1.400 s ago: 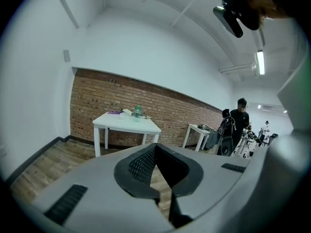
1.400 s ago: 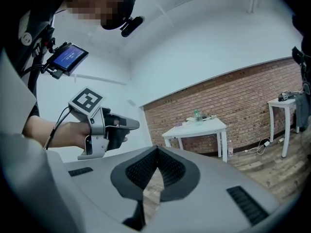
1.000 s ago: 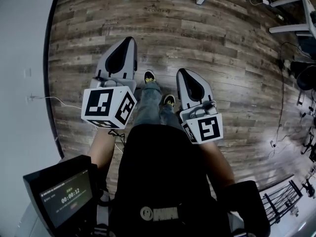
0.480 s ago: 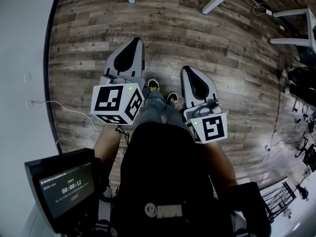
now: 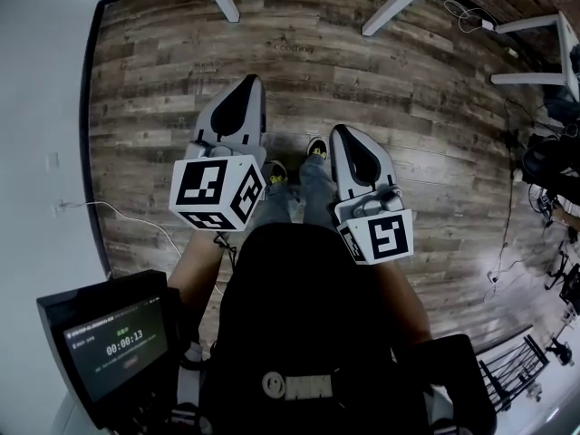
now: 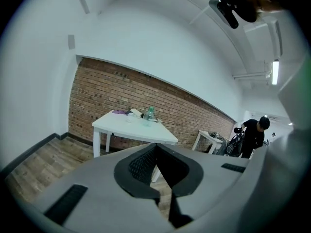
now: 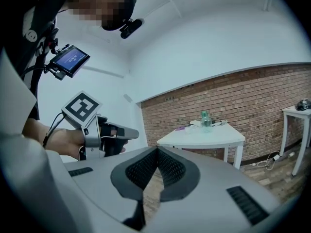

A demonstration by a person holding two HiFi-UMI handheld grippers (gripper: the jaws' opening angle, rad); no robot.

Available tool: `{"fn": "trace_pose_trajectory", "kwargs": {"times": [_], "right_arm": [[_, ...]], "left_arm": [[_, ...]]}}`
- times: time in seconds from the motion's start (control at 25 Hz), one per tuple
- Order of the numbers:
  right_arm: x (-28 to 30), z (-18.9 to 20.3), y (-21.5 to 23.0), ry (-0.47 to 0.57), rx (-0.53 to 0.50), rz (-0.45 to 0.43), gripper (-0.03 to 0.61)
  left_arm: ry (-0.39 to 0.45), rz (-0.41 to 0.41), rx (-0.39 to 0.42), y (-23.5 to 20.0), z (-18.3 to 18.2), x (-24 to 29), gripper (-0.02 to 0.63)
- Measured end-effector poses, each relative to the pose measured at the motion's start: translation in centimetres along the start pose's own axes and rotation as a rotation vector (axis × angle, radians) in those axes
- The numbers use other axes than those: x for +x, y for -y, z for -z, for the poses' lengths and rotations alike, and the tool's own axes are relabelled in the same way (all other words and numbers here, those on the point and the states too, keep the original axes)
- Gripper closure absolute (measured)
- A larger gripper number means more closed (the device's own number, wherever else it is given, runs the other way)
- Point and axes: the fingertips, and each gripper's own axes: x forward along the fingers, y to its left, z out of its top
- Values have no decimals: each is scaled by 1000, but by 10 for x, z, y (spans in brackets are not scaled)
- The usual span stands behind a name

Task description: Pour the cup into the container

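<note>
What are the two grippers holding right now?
Nothing. The left gripper and the right gripper both have their jaws together, with nothing between them.

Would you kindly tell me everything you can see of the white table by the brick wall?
The white table stands upright on the wooden floor, close in front of the brick wall, far off. Its flat rectangular top looks smooth and painted, and straight white legs carry it at the corners. Toward its wall side stand a pale green bottle, a purple item and a few things too small to tell.
</note>
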Motion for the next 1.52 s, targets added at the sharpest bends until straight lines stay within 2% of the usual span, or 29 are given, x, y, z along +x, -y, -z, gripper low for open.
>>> {"fn": "trace_pose_trajectory", "kwargs": {"times": [0.36,0.52,0.68,0.96,1.16,1.36,1.52], "right_arm": [[31,-19,92,34,22,5,575],[54,-33,120,53,29,-26,575],[73,-48,136,70,38,-50,575],[124,-45,118,44,25,-92,575],[161,-57,111,30,3,-89,575],[224,-71,95,32,-16,-81,575],[239,-74,93,24,-33,-66,575]], "left_arm": [[-38,-6,48,40,-7,80,612],[-4,7,60,52,-22,107,612],[27,-18,75,53,-35,121,612],[68,-18,57,12,-50,133,612],[93,15,63,-7,-67,147,612],[107,50,95,-50,-93,162,612],[102,59,78,-65,-98,168,612]]}}
